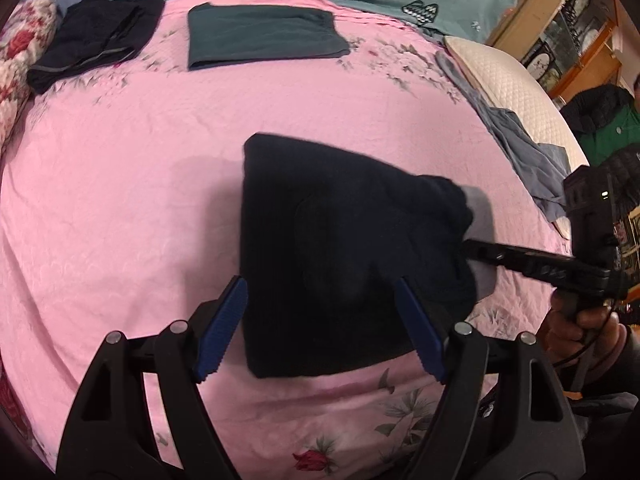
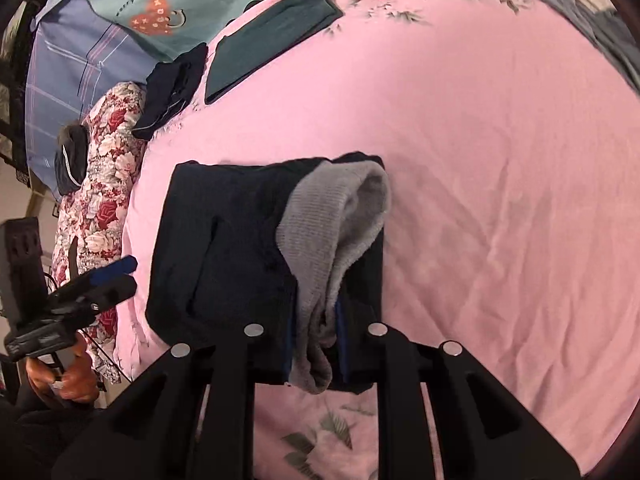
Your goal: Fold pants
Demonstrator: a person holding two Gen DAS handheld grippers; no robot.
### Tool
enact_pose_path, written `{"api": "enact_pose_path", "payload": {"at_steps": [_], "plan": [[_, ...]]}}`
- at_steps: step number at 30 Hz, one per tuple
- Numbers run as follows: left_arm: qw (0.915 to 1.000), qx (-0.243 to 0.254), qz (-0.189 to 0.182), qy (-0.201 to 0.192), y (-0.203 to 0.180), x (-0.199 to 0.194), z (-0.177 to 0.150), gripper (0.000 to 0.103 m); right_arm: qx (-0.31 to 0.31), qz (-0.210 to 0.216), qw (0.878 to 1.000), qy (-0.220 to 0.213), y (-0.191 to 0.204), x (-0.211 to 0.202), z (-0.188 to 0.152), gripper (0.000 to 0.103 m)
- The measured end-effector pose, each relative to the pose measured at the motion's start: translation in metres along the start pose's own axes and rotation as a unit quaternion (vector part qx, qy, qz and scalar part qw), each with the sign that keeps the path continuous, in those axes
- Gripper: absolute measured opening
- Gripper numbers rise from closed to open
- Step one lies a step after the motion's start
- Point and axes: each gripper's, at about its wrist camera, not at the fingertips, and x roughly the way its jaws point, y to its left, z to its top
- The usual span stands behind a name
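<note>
Dark navy pants (image 1: 332, 252) lie folded into a compact block on the pink bedspread (image 1: 120, 200); their grey lining shows at the waistband end (image 2: 340, 220). My left gripper (image 1: 320, 320) hovers open just above the near edge of the pants, blue pads (image 1: 220, 332) spread on either side, holding nothing. My right gripper (image 2: 316, 344) is shut on the grey-lined waistband of the pants (image 2: 224, 252), fingers pinching the fabric. It also shows in the left wrist view (image 1: 476, 250) at the pants' right end. The left gripper shows in the right wrist view (image 2: 116, 276) to the left of the pants.
A folded teal garment (image 1: 264, 36) and a folded dark garment (image 1: 96, 44) lie at the far side of the bed. A floral quilt (image 1: 20, 64) lies at the left, a white pillow (image 1: 512, 84) and grey-blue clothing (image 1: 524, 152) at the right.
</note>
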Motion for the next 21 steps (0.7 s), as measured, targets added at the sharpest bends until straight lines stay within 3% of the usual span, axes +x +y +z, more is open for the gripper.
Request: {"api": "enact_pose_path", "payload": {"at_steps": [6, 13, 16, 17, 21], "plan": [[0.9988, 0.047, 0.009, -0.006, -0.025, 0.016, 0.010, 0.076, 0.006, 0.004, 1.000, -0.002, -0.008, 0.001, -0.004, 0.028], [0.9963, 0.067, 0.045, 0.029, -0.029, 0.052, 0.004, 0.076, 0.006, 0.003, 1.000, 0.004, -0.009, 0.000, -0.002, 0.040], [0.9960, 0.068, 0.047, 0.035, -0.028, 0.057, 0.005, 0.077, 0.004, -0.028, 0.999, 0.016, -0.007, -0.005, 0.001, 0.053], [0.9960, 0.068, 0.046, 0.034, -0.027, 0.057, 0.004, 0.078, 0.001, -0.034, 0.999, 0.017, -0.005, -0.011, 0.002, 0.053], [0.9960, 0.068, 0.047, 0.035, -0.025, 0.059, 0.003, 0.078, -0.027, -0.037, 0.998, -0.033, 0.014, -0.044, 0.012, 0.053]]}}
